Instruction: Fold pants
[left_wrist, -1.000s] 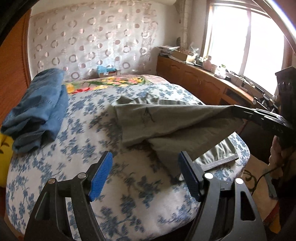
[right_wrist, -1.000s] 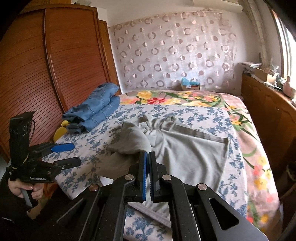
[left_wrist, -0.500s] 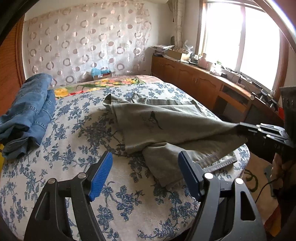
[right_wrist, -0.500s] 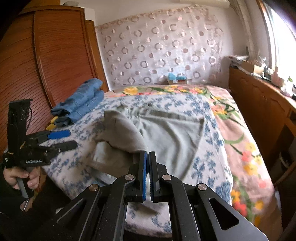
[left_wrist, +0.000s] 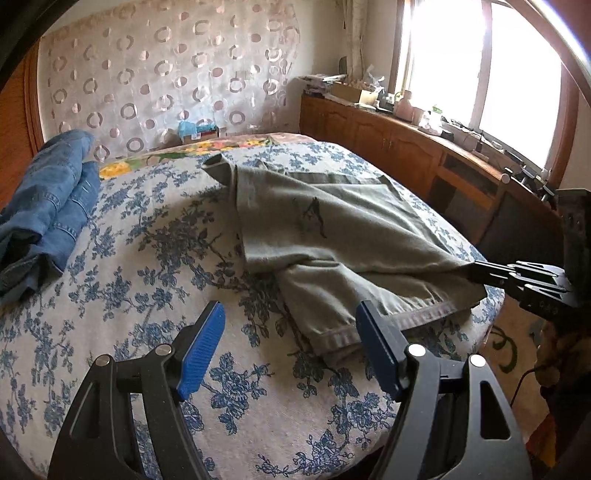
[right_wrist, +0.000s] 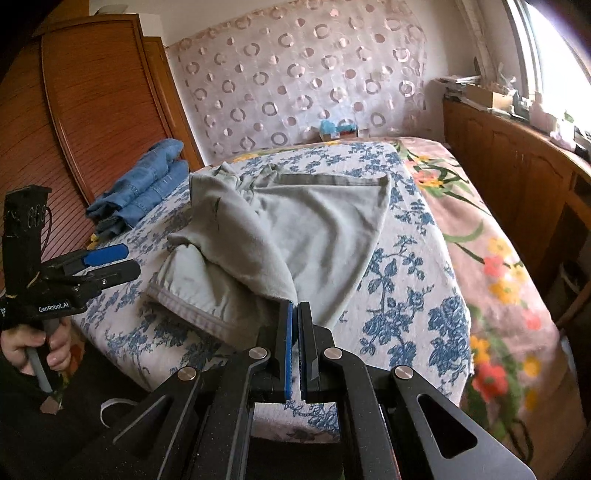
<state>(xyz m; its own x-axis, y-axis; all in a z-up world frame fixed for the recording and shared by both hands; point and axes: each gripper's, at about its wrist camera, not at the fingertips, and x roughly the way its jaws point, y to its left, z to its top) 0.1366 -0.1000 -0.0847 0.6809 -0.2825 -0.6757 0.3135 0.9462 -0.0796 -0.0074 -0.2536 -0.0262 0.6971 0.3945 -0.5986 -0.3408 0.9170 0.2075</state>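
Grey-green cotton pants (right_wrist: 295, 229) are lying half-folded on the blue-flowered bedspread (right_wrist: 406, 280); the right gripper (right_wrist: 295, 314) is pinching their edge, while the left gripper (left_wrist: 291, 339) is hovering wide apart, empty.

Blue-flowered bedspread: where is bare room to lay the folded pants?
Free: the blue-flowered bedspread between the folded blue jeans and the grey-green pants, under the open left claw. Also the strip right of the pants, toward the pink floral blanket. Crowded: the middle, where the shut right claw pinches the pants.
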